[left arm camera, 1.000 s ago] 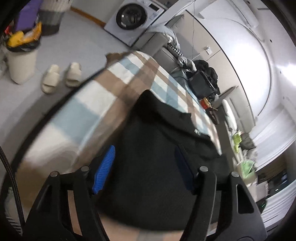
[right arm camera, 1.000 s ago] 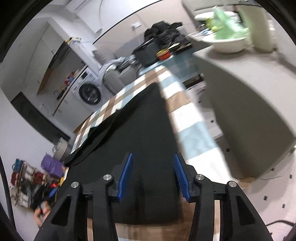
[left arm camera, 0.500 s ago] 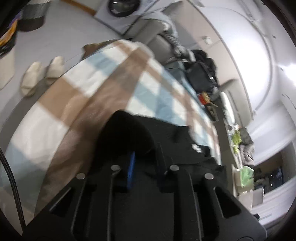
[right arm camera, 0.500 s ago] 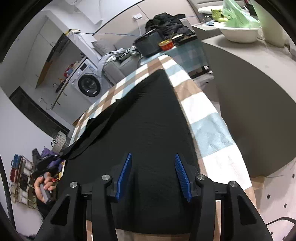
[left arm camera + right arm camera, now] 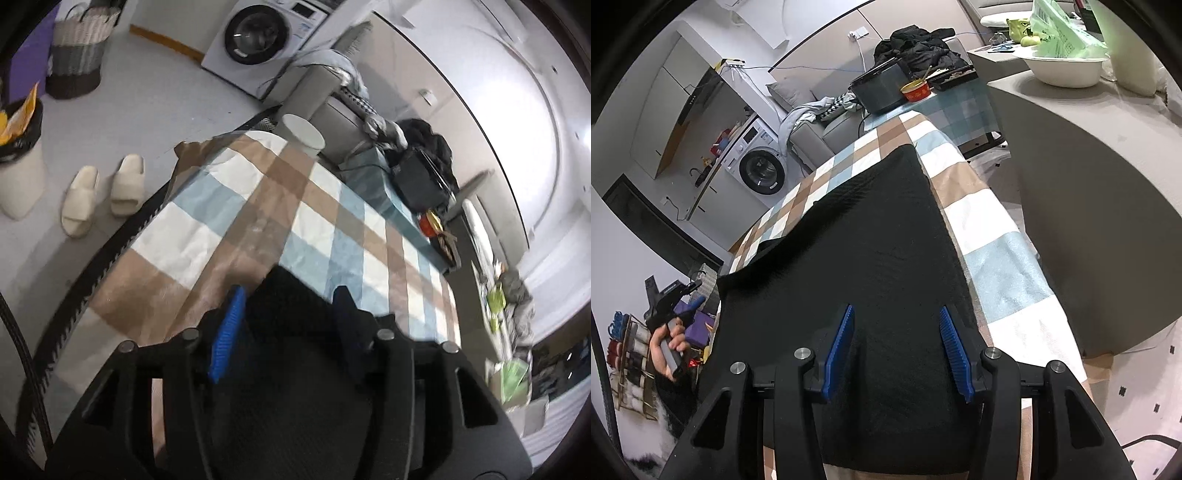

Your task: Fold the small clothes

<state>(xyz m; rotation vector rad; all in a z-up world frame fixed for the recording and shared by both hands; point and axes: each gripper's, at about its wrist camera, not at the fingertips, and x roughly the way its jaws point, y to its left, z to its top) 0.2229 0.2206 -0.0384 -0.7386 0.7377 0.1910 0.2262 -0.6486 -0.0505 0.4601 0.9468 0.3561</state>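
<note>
A black garment [image 5: 879, 236] lies spread on the checked tablecloth [image 5: 997, 258]. My right gripper [image 5: 897, 312] hovers open over its near part, with the blue pads [image 5: 838, 354] apart and nothing pinched. In the left wrist view my left gripper [image 5: 290, 293] is over the garment's edge. Its jaws are opening, and a raised fold of the black cloth [image 5: 291, 321] sits loose between the pads. The right wrist view also shows a hand [image 5: 668, 343] holding the left gripper at the garment's left corner.
Beyond the table's left edge are slippers [image 5: 99, 195], a white bin [image 5: 22, 173], a woven basket [image 5: 79, 48] and a washing machine [image 5: 258, 40]. A white round stool [image 5: 303, 133] stands at the far end. On the right is a grey counter [image 5: 1089, 184] with a bowl [image 5: 1067, 72].
My left gripper shut on the garment's edge, moved across the table with it, and now stands apart again around the fold. The right gripper has stayed put.
</note>
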